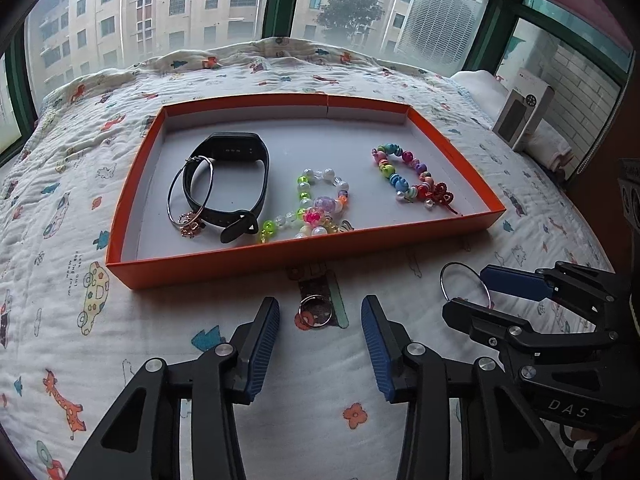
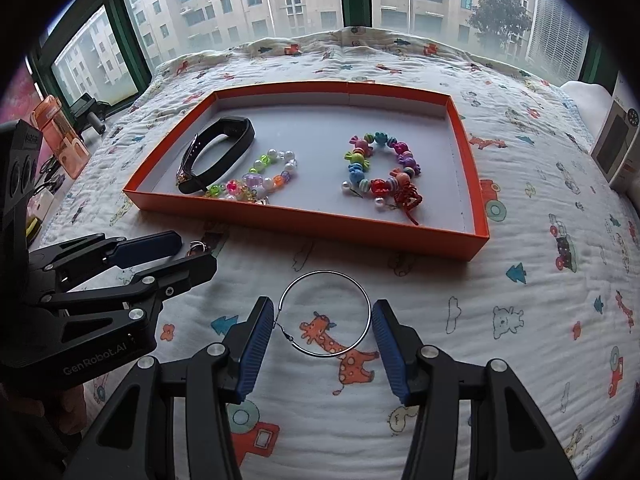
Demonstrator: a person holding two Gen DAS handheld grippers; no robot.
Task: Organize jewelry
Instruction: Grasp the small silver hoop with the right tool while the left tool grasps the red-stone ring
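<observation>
A bed (image 1: pixel 240 80) covered by a white quilt (image 1: pixel 120 344) printed with cartoon animals and vehicles carries everything. An orange tray (image 1: pixel 280 258) lies flat on the quilt at the centre of the left wrist view. Just off its near wall, at 6 o'clock, lies a small ring (image 1: pixel 315 311); at 4 o'clock from the tray lies a thin hoop (image 2: pixel 325 314), on a giraffe print.
</observation>
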